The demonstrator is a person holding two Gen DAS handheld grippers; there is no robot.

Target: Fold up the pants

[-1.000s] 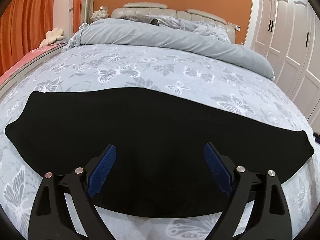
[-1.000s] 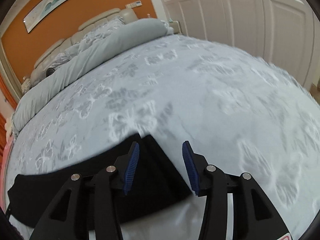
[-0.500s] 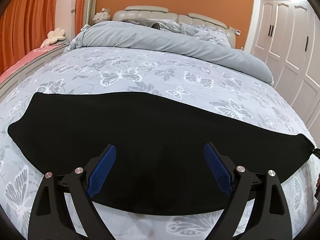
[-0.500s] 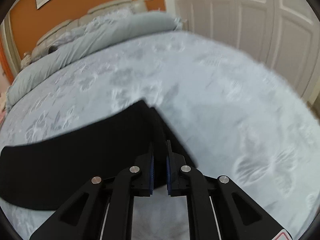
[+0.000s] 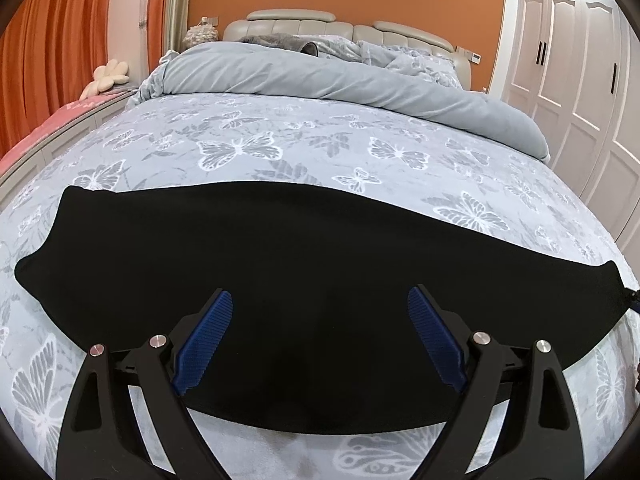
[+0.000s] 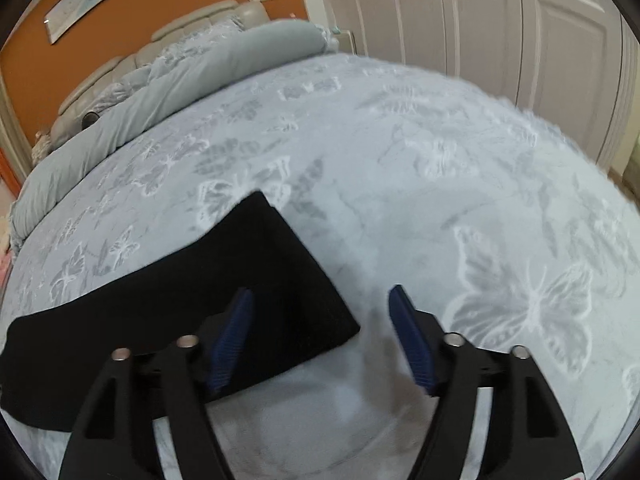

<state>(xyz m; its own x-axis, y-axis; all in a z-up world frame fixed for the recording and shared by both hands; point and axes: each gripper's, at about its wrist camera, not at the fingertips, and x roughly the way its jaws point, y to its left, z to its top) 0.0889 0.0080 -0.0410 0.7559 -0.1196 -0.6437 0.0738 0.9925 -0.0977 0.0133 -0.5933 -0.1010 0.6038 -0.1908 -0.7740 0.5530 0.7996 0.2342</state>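
Black pants (image 5: 280,272) lie flat across the butterfly-print bed, folded lengthwise into one long band. My left gripper (image 5: 320,332) is open and empty, hovering over the band's middle near its front edge. In the right wrist view the band's right end (image 6: 240,280) shows with a square corner. My right gripper (image 6: 320,332) is open and empty above that end's near right corner; its left finger is over the cloth, its right finger over bare bedspread.
A grey duvet (image 5: 320,76) is bunched at the head of the bed (image 5: 280,152) before a padded headboard (image 5: 340,28). White wardrobe doors (image 6: 500,32) stand along the right side. Orange curtains (image 5: 60,40) hang at the left.
My right gripper shut over the pants' right end half a second ago and has now opened again, wider, and shifted slightly right. My left gripper stays open while its view tilts up a little.
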